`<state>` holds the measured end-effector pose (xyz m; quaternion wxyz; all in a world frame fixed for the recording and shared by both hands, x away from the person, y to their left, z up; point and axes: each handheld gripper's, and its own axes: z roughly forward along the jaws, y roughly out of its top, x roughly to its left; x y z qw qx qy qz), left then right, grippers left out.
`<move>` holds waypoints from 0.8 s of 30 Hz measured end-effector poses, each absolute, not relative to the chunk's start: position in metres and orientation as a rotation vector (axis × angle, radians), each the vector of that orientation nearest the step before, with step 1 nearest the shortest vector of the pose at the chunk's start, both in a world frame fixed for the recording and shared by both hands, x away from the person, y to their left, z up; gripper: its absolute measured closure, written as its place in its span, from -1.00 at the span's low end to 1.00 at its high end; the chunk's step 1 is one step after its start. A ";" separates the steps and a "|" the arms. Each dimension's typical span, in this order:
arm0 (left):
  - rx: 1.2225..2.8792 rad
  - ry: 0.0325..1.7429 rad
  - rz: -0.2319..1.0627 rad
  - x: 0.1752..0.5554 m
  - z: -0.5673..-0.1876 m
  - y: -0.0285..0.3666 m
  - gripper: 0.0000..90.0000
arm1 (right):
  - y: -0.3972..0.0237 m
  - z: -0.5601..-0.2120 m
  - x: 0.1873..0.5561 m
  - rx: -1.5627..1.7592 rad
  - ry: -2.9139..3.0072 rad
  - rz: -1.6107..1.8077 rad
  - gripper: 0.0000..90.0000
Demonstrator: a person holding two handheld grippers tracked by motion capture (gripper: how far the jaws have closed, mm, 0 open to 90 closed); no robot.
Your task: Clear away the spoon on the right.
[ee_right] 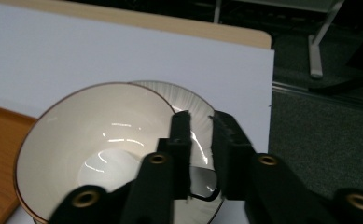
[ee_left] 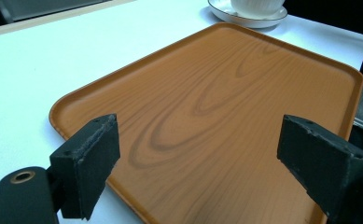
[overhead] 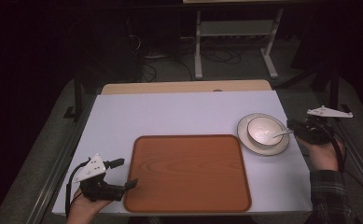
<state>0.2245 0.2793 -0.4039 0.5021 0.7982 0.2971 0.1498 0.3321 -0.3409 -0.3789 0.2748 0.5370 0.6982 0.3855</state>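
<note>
Sitting at the right of the high view, a white bowl [overhead: 265, 130] with a thin dark rim rests on a matching white saucer [overhead: 247, 140], both on the pale table [overhead: 179, 112] just beside the upper right corner of a wood-grain tray [overhead: 188, 172]. A pale spoon [overhead: 282, 134] leans from inside the bowl toward the right. In the right gripper view the bowl [ee_right: 90, 140] is glossy inside, with ribbed saucer [ee_right: 188, 105] showing behind it near the frame's centre.

The right gripper [overhead: 295, 127] lies level at the saucer's right edge, pointing left in the high view. Its jaws stand only a little apart; in the right gripper view [ee_right: 200, 121] they sit over the bowl's near rim with a narrow gap between them, and I cannot tell whether the pads press on anything. The person's right hand [overhead: 324, 151] wraps the gripper's body from below, a plaid sleeve [overhead: 331, 196] trailing to the lower right corner.

The left gripper [overhead: 125, 173] rests at the lower left, by the tray's left edge, pointing right, held by the left hand [overhead: 83, 207]. Its jaws are spread wide, gripping nothing; in the left gripper view [ee_left: 195, 154] they frame the bare tray [ee_left: 216, 102].
</note>
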 end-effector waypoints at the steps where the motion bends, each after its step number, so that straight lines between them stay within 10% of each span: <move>1: 1.928 0.718 0.362 0.225 -0.404 0.279 -0.71 | -0.341 -0.378 0.330 1.442 1.867 1.048 0.55; 4: 1.929 0.719 0.361 0.224 -0.404 0.279 -0.71 | -0.341 -0.374 0.323 1.442 1.812 1.053 0.14; 24: 1.930 0.720 0.366 0.223 -0.404 0.279 -0.71 | -0.345 -0.402 0.320 1.591 1.735 1.144 -0.23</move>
